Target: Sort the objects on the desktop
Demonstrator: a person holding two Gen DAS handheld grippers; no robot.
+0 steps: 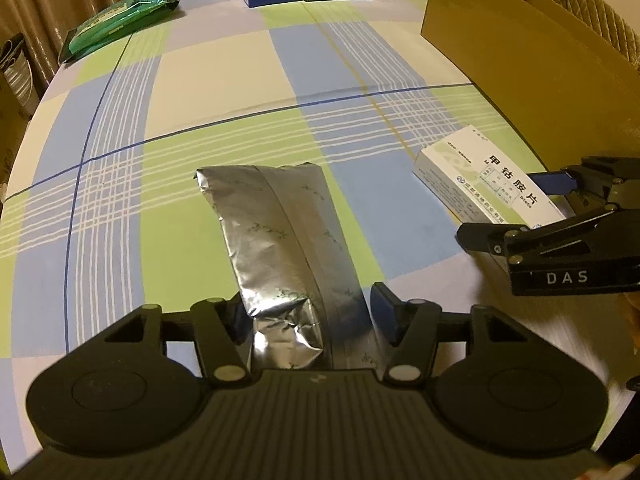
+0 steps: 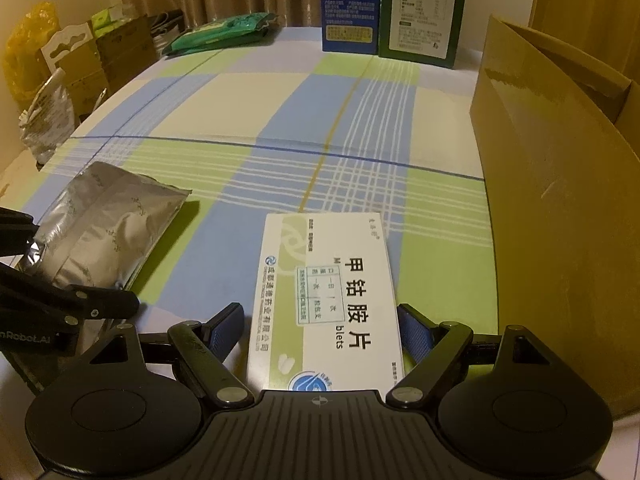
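Left wrist view: left tongs (image 1: 310, 316) straddle near end of silver foil pouch (image 1: 276, 232) lying flat on checked desk (image 1: 224, 80); left pad hidden behind the foil, right blue pad stands just off it, so not clamped. Right wrist view: right tongs (image 2: 320, 330) sit wide around white medicine box (image 2: 326, 300) flat on desk, right pad at box edge, left pad apart w/ gap, so not gripping. Box is just right of pouch, near cardboard box (image 2: 560, 200); green packet (image 2: 220, 34) plus blue carton (image 2: 350, 4) and green carton (image 2: 424, 12) stand at far desk edge.
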